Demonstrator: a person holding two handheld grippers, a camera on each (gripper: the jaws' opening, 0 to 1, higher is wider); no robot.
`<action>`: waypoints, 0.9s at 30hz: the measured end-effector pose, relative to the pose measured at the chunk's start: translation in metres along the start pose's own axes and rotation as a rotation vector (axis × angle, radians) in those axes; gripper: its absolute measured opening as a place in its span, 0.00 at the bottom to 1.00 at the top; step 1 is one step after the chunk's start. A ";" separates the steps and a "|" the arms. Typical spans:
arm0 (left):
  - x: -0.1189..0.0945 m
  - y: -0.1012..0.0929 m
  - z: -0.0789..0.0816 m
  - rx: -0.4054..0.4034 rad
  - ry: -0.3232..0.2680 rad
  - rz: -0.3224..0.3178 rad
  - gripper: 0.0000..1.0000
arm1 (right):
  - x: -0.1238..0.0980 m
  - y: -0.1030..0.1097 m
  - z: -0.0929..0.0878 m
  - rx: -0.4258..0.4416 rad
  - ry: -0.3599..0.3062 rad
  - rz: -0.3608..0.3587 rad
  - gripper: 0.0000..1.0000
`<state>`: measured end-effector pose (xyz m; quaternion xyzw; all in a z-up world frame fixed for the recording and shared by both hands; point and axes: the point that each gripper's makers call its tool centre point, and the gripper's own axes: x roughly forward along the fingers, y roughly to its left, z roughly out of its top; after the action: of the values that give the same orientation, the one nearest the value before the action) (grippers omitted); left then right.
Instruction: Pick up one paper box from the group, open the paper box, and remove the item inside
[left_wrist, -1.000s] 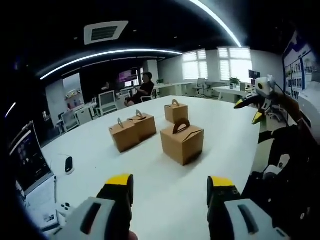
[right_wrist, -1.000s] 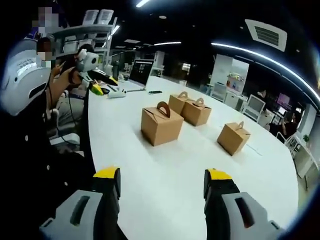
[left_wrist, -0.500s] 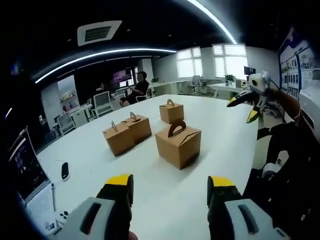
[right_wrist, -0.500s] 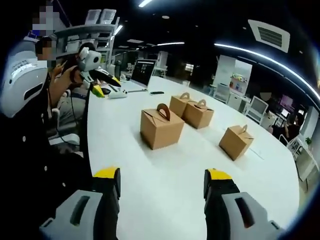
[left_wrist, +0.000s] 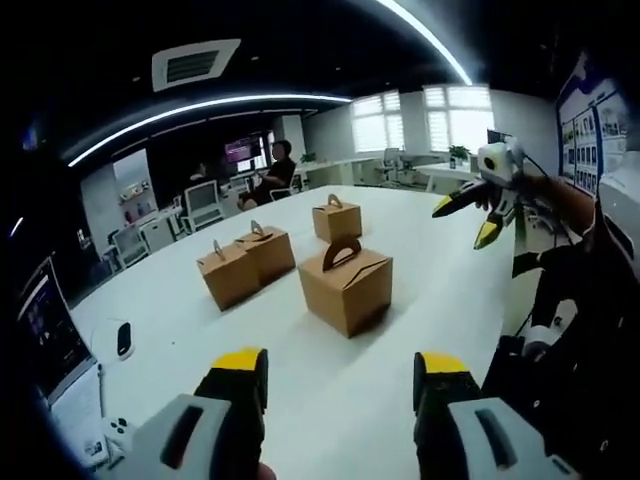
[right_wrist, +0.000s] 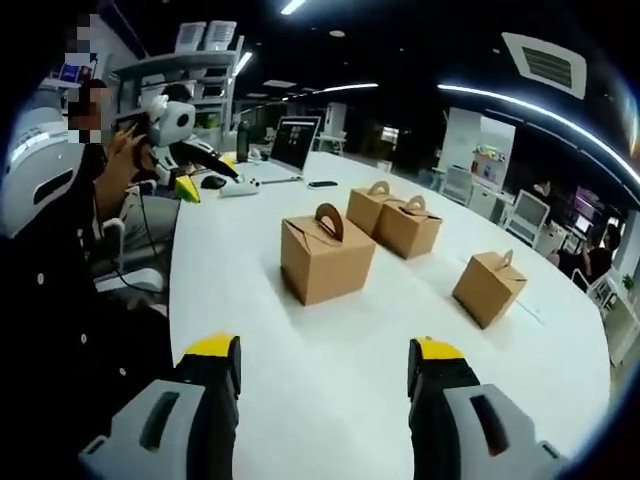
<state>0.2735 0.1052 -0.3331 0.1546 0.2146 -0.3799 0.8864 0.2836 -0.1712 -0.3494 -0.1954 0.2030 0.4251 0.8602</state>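
1. Left gripper view: white counter carries four paper boxes
2. Nearest paper box lies straight ahead, well beyond both grippers
3. Left gripper and right gripper: fingers apart, holding nothing

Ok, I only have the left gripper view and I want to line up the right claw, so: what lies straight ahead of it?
Observer: The nearest paper box, the one with the arched handle, sits almost dead ahead of the right claw, with bare table between them.
Operator: Is that claw empty?
Observer: Yes, its jaws stand apart with nothing between them.
Operator: Anything on my left that my camera misses?
Observer: The right gripper view shows a shelf carrying white bins, behind the left claw.
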 end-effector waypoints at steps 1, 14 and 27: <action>0.000 0.000 0.000 -0.004 0.000 0.008 0.59 | 0.002 -0.001 0.000 -0.004 0.005 0.003 0.68; -0.004 -0.010 0.001 0.049 0.000 -0.019 0.56 | 0.009 -0.009 0.004 -0.026 0.028 0.021 0.67; 0.017 -0.005 0.030 0.091 -0.007 -0.029 0.57 | 0.009 -0.003 0.016 -0.063 0.027 0.026 0.67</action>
<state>0.2879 0.0783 -0.3168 0.1904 0.1961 -0.4027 0.8736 0.2941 -0.1588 -0.3408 -0.2256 0.2037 0.4397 0.8451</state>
